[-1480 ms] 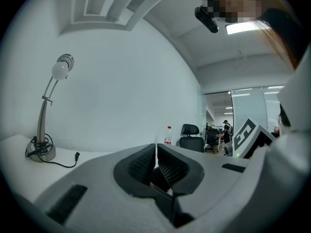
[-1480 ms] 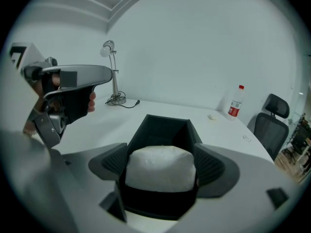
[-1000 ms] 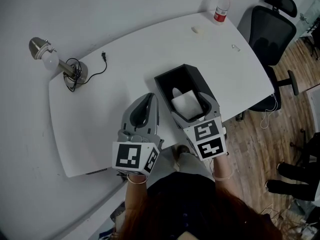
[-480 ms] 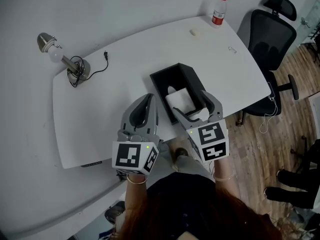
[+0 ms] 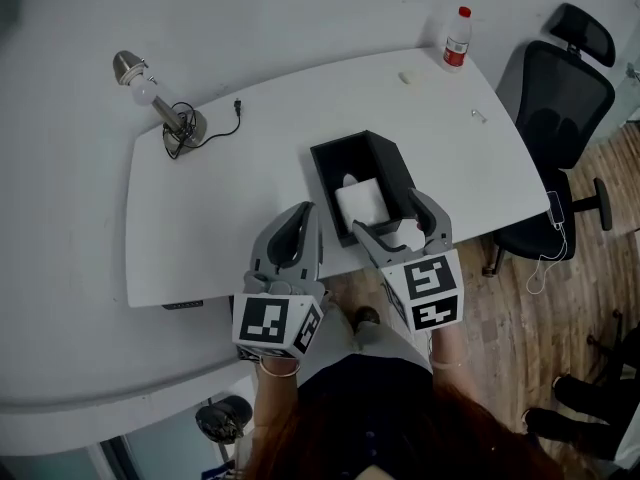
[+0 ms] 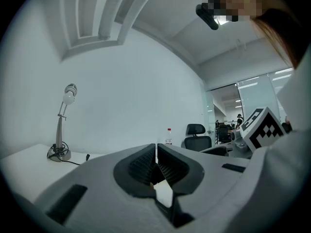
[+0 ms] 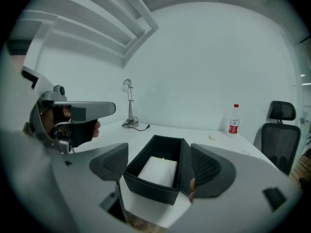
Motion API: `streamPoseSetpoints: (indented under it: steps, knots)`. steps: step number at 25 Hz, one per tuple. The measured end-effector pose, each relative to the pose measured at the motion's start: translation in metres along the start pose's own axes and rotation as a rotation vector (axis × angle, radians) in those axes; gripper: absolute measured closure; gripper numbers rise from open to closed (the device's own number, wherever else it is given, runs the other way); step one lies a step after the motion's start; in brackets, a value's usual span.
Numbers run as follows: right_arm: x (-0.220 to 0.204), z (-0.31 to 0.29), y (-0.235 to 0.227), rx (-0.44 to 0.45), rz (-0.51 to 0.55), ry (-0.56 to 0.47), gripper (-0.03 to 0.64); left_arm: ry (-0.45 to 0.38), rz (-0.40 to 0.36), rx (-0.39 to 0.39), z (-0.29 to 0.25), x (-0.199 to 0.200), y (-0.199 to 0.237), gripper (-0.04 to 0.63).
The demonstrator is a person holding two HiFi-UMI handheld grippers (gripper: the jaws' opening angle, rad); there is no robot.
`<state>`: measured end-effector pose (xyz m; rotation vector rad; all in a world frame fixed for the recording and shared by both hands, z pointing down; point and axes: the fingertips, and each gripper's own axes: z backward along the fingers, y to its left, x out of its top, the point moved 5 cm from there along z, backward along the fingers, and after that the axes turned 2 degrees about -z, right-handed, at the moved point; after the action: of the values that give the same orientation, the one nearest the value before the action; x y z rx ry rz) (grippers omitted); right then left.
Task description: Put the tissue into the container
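Note:
The black rectangular container (image 5: 385, 153) stands near the front edge of the white table (image 5: 230, 198). A folded white tissue (image 5: 362, 200) lies flat inside it, also visible in the right gripper view as the tissue (image 7: 158, 170) inside the container (image 7: 150, 191). My right gripper (image 5: 395, 223) is open just in front of the container's near end, holding nothing. My left gripper (image 5: 300, 218) is shut and empty, over the table edge to the left of the container. In the left gripper view the left gripper (image 6: 156, 154) has its jaws pressed together.
A desk lamp (image 5: 160, 108) with a loose cord stands at the table's far left. A red-capped bottle (image 5: 457, 36) and two small items (image 5: 408, 76) sit at the far right. A black office chair (image 5: 560, 98) stands on the wooden floor beyond the right edge.
The right gripper has opened and drawn back out of the container toward the table's front edge, leaving the tissue lying inside. The left gripper has stayed shut beside it.

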<state>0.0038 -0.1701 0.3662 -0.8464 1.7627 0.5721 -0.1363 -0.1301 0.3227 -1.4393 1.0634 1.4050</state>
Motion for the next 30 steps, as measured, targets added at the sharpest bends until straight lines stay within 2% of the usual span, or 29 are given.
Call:
streamPoseSetpoints:
  steps: [9, 16, 17, 18, 19, 20, 25, 30]
  knots:
    - [0.005, 0.005, 0.004, 0.025, 0.013, -0.038, 0.204, 0.019, 0.002, 0.034, 0.007, -0.002, -0.005, 0.561]
    - [0.005, 0.009, 0.01, 0.001, 0.012, -0.056, 0.21, 0.027, -0.002, 0.024, 0.017, -0.005, -0.011, 0.561]
    - [0.006, 0.011, 0.01, -0.02, 0.013, -0.064, 0.225, 0.027, -0.002, 0.024, 0.019, -0.006, -0.011, 0.561]
    - [0.007, 0.014, 0.009, -0.054, 0.014, -0.079, 0.279, 0.025, -0.001, 0.025, 0.021, -0.006, -0.012, 0.561]
    - [0.008, 0.017, 0.007, -0.093, 0.018, -0.099, 0.427, 0.023, -0.001, 0.027, 0.024, -0.007, -0.012, 0.561]
    - [0.01, 0.02, 0.006, -0.119, 0.024, -0.114, 0.482, 0.021, 0.0, 0.031, 0.027, -0.007, -0.013, 0.561]
    - [0.013, 0.031, 0.013, -0.119, 0.03, -0.127, 0.485, 0.006, -0.002, 0.043, 0.043, -0.004, -0.017, 0.561]
    - [0.013, 0.05, 0.019, -0.134, 0.036, -0.14, 0.547, -0.009, -0.006, 0.057, 0.061, -0.002, -0.023, 0.561]
